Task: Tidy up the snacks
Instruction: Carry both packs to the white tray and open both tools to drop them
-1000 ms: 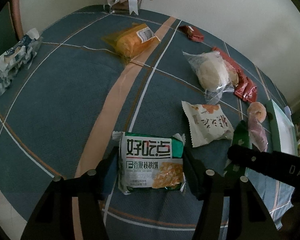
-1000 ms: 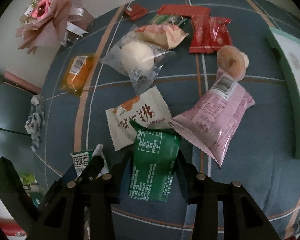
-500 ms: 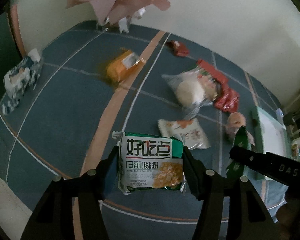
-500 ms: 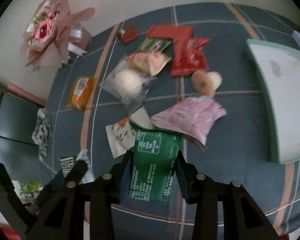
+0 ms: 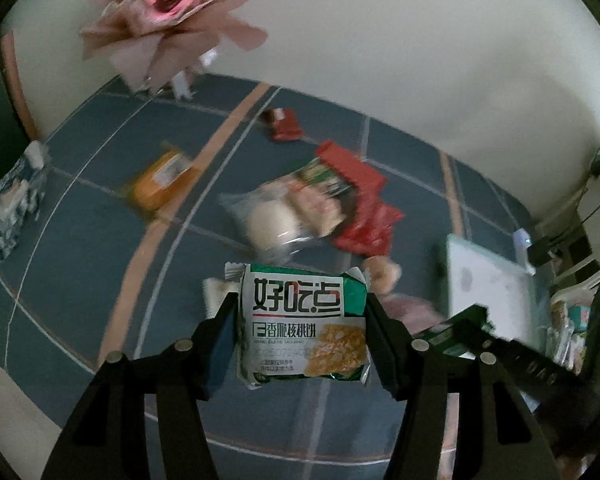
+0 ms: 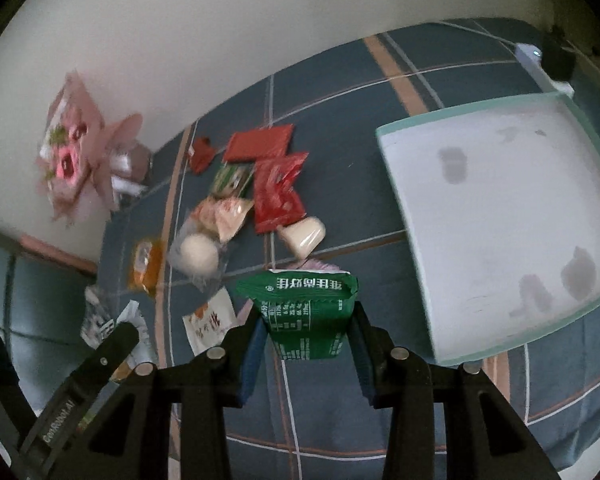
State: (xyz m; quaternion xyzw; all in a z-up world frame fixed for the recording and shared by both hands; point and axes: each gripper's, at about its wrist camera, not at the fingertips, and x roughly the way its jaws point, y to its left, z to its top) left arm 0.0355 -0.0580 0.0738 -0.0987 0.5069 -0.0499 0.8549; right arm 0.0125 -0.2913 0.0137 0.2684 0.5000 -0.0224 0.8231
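Left gripper clamped on walnut-biscuit packet printed "好吃点", date line blurred, perhaps 2025; right gripper clamped on green snack packet, nutrition table showing.

Left gripper: fingers closed against both side edges of a white-and-green snack packet, lower centre of frame.
Right gripper: fingers clamped on a green packet, lower centre of frame; its body also appeared at lower right of the left view.
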